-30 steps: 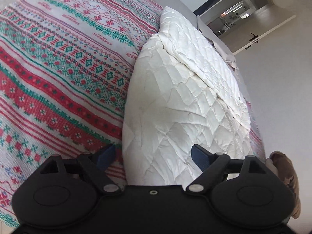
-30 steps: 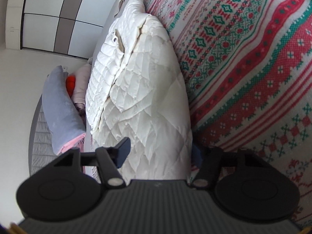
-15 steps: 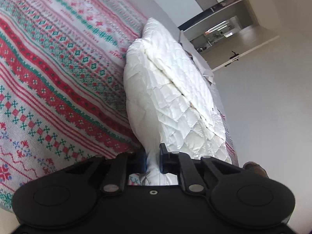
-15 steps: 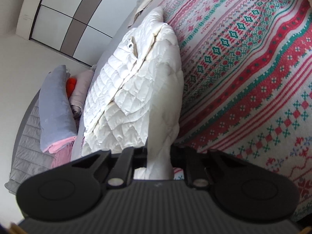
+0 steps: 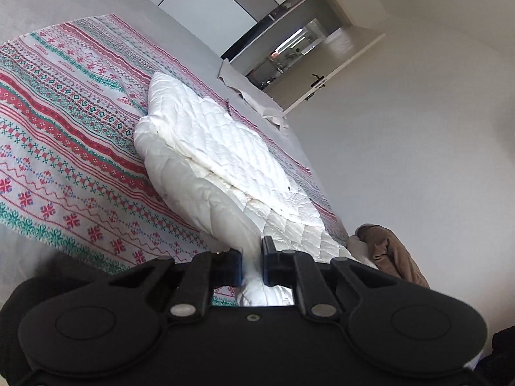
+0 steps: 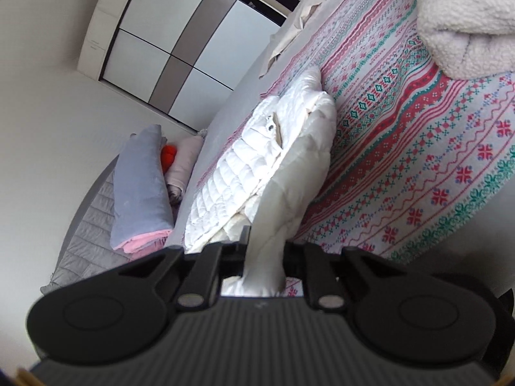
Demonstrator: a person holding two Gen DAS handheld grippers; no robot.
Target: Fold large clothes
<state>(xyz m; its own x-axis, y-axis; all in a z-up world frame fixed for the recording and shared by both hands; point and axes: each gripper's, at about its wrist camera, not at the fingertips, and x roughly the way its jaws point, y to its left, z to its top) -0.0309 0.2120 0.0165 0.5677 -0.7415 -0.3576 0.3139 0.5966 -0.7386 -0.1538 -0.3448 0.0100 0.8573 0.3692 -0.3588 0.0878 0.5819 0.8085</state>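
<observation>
A white quilted jacket (image 5: 212, 157) lies lengthwise on a patterned red, green and white blanket (image 5: 64, 148) on the bed. My left gripper (image 5: 251, 267) is shut on the jacket's near edge and holds that part lifted off the blanket. In the right wrist view the same jacket (image 6: 276, 160) shows with a snap button near its far end. My right gripper (image 6: 264, 257) is shut on another part of the near edge, also lifted. The far end of the jacket still rests on the blanket (image 6: 418, 148).
A brown garment (image 5: 389, 247) lies beside the jacket at the bed edge. A fluffy cream garment (image 6: 463, 22) sits on the blanket. Folded grey and pink bedding (image 6: 138, 186) and an orange item (image 6: 169, 156) lie on the floor. A wardrobe (image 6: 180, 41) stands behind.
Both grippers went from open around the jacket's near edge to shut on it. Both then rose and pulled back, lifting that edge off the blanket.
</observation>
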